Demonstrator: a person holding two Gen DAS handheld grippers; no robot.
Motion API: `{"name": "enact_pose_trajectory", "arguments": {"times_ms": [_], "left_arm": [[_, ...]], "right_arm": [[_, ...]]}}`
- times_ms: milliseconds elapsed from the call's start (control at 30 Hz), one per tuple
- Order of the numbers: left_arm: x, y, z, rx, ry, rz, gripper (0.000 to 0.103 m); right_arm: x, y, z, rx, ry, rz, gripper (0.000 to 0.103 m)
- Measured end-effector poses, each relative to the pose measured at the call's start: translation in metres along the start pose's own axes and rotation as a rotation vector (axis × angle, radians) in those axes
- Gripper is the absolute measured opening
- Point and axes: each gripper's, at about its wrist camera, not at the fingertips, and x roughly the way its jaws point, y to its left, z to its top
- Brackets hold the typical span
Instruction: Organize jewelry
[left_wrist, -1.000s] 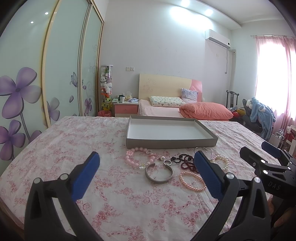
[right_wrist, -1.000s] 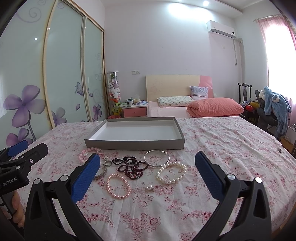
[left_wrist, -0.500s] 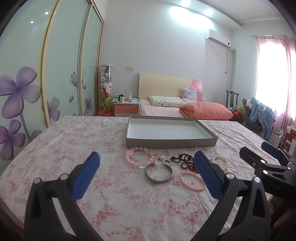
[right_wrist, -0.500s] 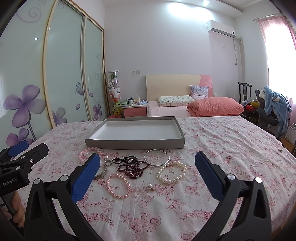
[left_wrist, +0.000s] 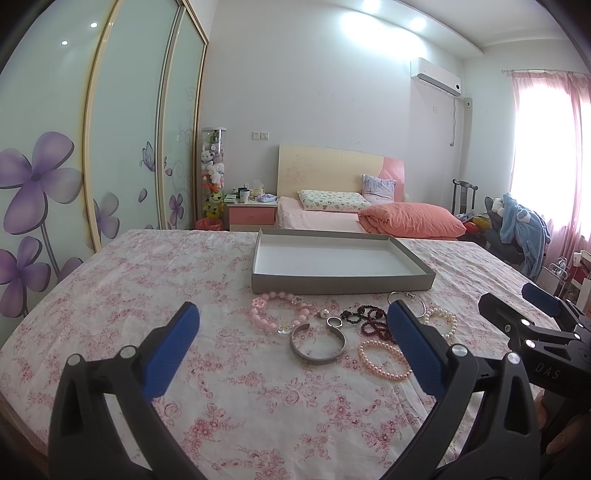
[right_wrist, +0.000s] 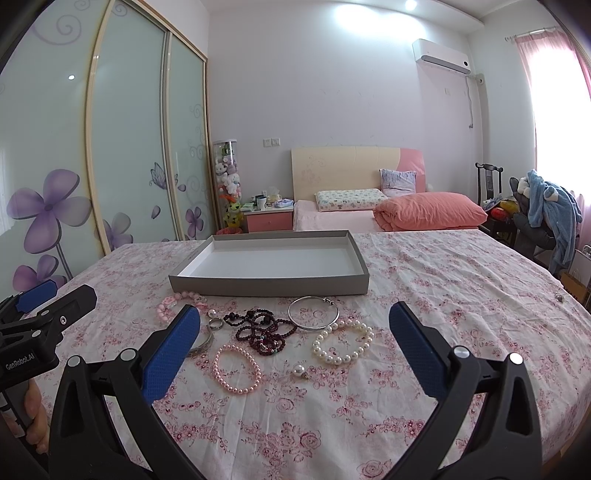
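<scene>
Your left gripper (left_wrist: 291, 325) is spread wide with nothing between its blue pads; it hovers above the bench (left_wrist: 129, 280), which is covered by a pink floral cloth. Your right gripper (right_wrist: 295, 326) is likewise wide apart and holds nothing.

The jewelry lies in a loose cluster on the cloth, just in front of the grey tray (right_wrist: 269, 286), none of it inside the tray.

Item positions, right wrist view:
- Pink chunky-bead bracelet (right_wrist: 173, 301): leftmost, near the tray's front left corner.
- Silver cuff (right_wrist: 203, 343): partly hidden behind the left pad.
- Small ring (right_wrist: 215, 323): beside the cuff.
- Dark red bead strand (right_wrist: 260, 328): centre of the cluster, coiled.
- Thin silver bangle (right_wrist: 313, 317): just in front of the tray wall, touching the white pearl bracelet (right_wrist: 342, 341).
- Pink pearl bracelet (right_wrist: 237, 368): nearest to you.
- Single pearl earring (right_wrist: 299, 370): between the two pearl bracelets.

Each gripper appears at the edge of the other's view, flanking the cluster.
</scene>
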Motion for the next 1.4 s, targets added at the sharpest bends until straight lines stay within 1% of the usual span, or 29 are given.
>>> {"name": "enact_pose_trajectory", "arguments": {"times_ms": [667,700,800,833,933,1100,1200,1267,1333,1367,1400], "left_arm": [[0.001,0.0,-0.002,0.0,0.005,0.003,0.099],[0.007,0.003,-0.011,0.0,0.008,0.007,0.099],[0.012,0.004,-0.016,0.001,0.023,0.015,0.099],[0.014,0.004,-0.017,0.0,0.034,0.016,0.099],[0.025,0.008,-0.018,-0.009,0.081,0.017,0.099],[0.044,0.014,-0.019,-0.04,0.175,0.01,0.099],[0.056,0.019,-0.021,-0.054,0.229,0.007,0.099],[0.064,0.02,-0.021,-0.061,0.264,0.001,0.099],[0.071,0.022,-0.023,-0.068,0.289,-0.006,0.099],[0.075,0.022,-0.023,-0.073,0.301,-0.011,0.099],[0.078,0.022,-0.024,-0.076,0.311,-0.012,0.099]], "right_arm": [[-0.001,0.0,-0.001,0.005,0.007,0.0,0.101],[-0.002,0.001,-0.003,0.005,0.009,0.0,0.101],[0.001,-0.001,-0.008,0.011,0.02,0.0,0.101],[0.011,-0.006,-0.01,0.015,0.024,0.001,0.101],[0.021,-0.015,-0.011,0.044,0.071,0.005,0.101],[0.042,-0.027,-0.016,0.103,0.189,0.004,0.101],[0.056,-0.029,-0.022,0.106,0.265,-0.006,0.101],[0.063,-0.028,-0.025,0.092,0.302,-0.011,0.094],[0.071,-0.027,-0.029,0.086,0.339,-0.005,0.075],[0.074,-0.026,-0.032,0.089,0.362,-0.002,0.071],[0.078,-0.026,-0.034,0.092,0.386,0.0,0.066]]}}
